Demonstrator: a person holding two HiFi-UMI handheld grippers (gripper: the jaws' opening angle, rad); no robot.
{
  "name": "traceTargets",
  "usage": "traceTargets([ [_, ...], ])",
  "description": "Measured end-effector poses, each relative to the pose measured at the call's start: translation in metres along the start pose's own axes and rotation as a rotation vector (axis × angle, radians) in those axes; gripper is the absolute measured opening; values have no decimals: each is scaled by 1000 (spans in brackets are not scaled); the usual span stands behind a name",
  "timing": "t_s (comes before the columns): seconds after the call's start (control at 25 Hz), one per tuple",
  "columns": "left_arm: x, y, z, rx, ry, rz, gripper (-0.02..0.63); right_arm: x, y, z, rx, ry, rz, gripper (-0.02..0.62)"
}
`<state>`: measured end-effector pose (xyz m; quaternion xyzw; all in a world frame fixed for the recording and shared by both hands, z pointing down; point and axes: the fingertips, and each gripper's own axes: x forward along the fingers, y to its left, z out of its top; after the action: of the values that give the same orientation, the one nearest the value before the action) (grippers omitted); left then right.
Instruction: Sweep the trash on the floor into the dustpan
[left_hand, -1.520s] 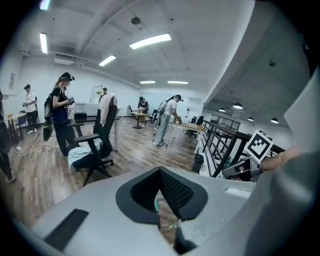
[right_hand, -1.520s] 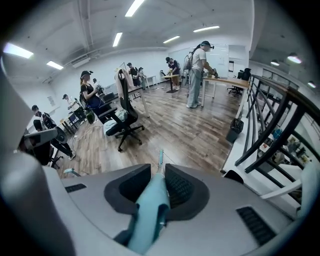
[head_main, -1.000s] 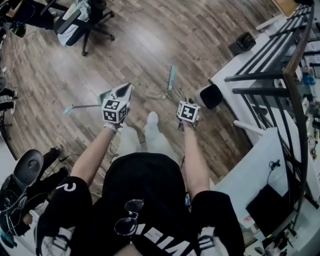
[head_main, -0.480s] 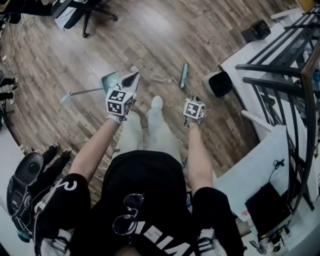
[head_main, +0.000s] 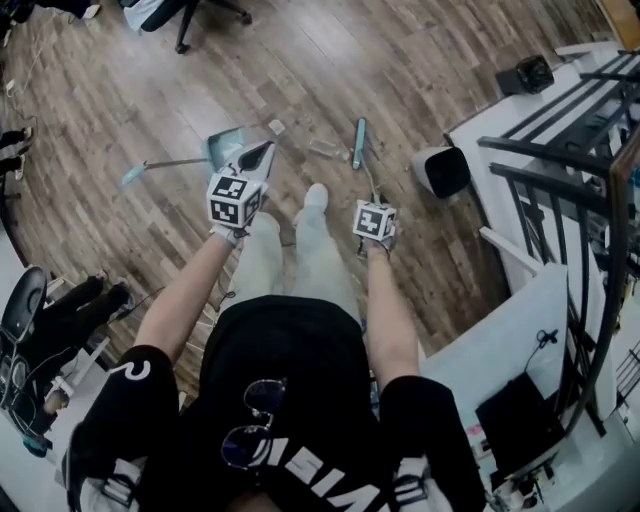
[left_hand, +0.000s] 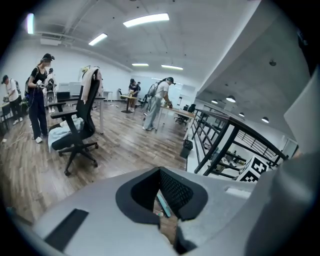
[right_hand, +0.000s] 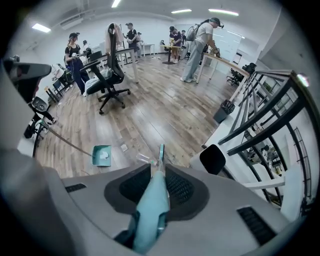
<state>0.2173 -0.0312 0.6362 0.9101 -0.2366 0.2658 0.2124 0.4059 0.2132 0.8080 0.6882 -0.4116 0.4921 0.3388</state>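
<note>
The right gripper (right_hand: 155, 200) is pinching the broom (head_main: 357, 143) handle. The left gripper (left_hand: 167, 226) is pressing its jaws together on nothing and partly hiding the dustpan (head_main: 222, 147). Blurry trash (head_main: 325, 150) is lying right of the dustpan.

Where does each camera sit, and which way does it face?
Head view: on the head, facing steeply down; arms, legs, left gripper and right gripper show.
Left gripper view: on the left gripper, looking out past an office chair; shut, empty jaws show.
Right gripper view: on the right gripper, facing along the broom; jaws grip it.
Head and right gripper views share the dustpan.
</note>
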Motion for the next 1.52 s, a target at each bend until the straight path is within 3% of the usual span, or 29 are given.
traceTargets([
  [0.44, -80, 87, -33, -82, -31, 117, -2, -4, 106, 5, 38, 14, 68, 84],
  [0.6, -113, 125, -51, -119, -39, 166, -2, -7, 171, -5, 78, 77, 175, 84],
  [0.76, -144, 161, -66, -162, -55, 214, -2, -8, 206, 18, 6, -8, 150, 84],
  [1.04, -193, 213, -86, -207, -77, 268, -2, -15, 280, 27, -108, -6, 150, 84],
  [1.28, -227, 244, -106, -242, -95, 308, -2, -18, 348, 22, -208, -5, 229, 84],
  [1.52, -260, 274, -125, -283, -106, 353, -2, -31, 412, 14, -403, 7, 263, 84],
])
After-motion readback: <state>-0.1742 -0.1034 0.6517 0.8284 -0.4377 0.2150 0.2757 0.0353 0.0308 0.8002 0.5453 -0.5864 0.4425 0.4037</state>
